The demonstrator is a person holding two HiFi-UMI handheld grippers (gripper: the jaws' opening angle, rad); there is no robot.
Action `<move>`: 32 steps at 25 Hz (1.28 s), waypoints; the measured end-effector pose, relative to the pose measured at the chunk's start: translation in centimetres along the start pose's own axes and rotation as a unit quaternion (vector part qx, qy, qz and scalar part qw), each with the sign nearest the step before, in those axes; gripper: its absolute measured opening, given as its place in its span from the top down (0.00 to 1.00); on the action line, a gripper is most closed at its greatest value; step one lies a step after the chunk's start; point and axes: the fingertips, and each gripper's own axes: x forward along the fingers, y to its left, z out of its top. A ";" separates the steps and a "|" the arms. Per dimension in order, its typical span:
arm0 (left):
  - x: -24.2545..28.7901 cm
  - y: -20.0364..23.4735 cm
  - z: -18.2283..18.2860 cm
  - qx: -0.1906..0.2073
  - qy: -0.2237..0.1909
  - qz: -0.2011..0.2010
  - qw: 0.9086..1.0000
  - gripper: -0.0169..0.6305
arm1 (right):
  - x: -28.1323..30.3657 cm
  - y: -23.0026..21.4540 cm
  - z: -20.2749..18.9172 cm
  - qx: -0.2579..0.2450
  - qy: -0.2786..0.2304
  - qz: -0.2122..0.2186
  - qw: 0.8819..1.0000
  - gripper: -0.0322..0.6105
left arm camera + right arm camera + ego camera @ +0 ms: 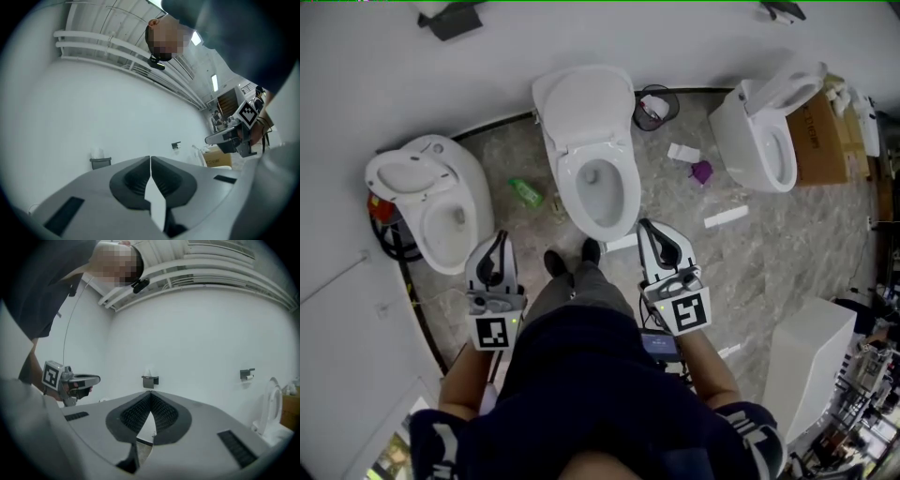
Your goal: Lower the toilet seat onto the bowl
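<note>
The middle toilet point(598, 202) stands straight ahead of my feet. Its lid point(584, 105) leans back against the wall, and a white seat ring point(624, 190) appears to lie flat round the bowl opening. My left gripper point(499, 236) point(150, 158) hovers to the left of the bowl, shut and holding nothing. To the right of the bowl my right gripper point(645, 225) point(151, 393) is also shut and holding nothing. Neither touches the toilet. Both gripper views look level at the white wall, and each shows the other gripper point(234, 133) point(75, 380) beside it.
A second toilet point(431, 202) stands at the left and a third point(764, 131) at the right with its seat raised. On the floor lie a green bottle point(525, 192), a black bin point(654, 106), a purple object point(702, 172) and white scraps point(727, 217). A cardboard box point(817, 141) and a white cabinet point(811, 361) sit at the right.
</note>
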 end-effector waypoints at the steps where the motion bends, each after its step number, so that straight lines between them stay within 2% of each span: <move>1: -0.2 0.3 0.4 -0.002 -0.002 0.005 1.000 0.93 | 0.0 0.0 0.7 0.006 -0.005 0.002 1.000 0.92; 4: -0.5 1.4 1.2 -0.008 -0.007 0.018 1.000 0.93 | 0.2 -0.2 1.7 -0.002 -0.007 -0.001 1.000 0.92; 11: -0.6 2.8 2.2 -0.008 -0.016 0.033 0.999 0.93 | 1.8 0.2 2.7 -0.070 -0.002 -0.009 0.998 0.92; 32: -1.2 5.2 2.6 -0.019 -0.016 0.063 0.998 0.93 | 4.0 0.6 4.9 -0.105 0.004 -0.004 0.994 0.92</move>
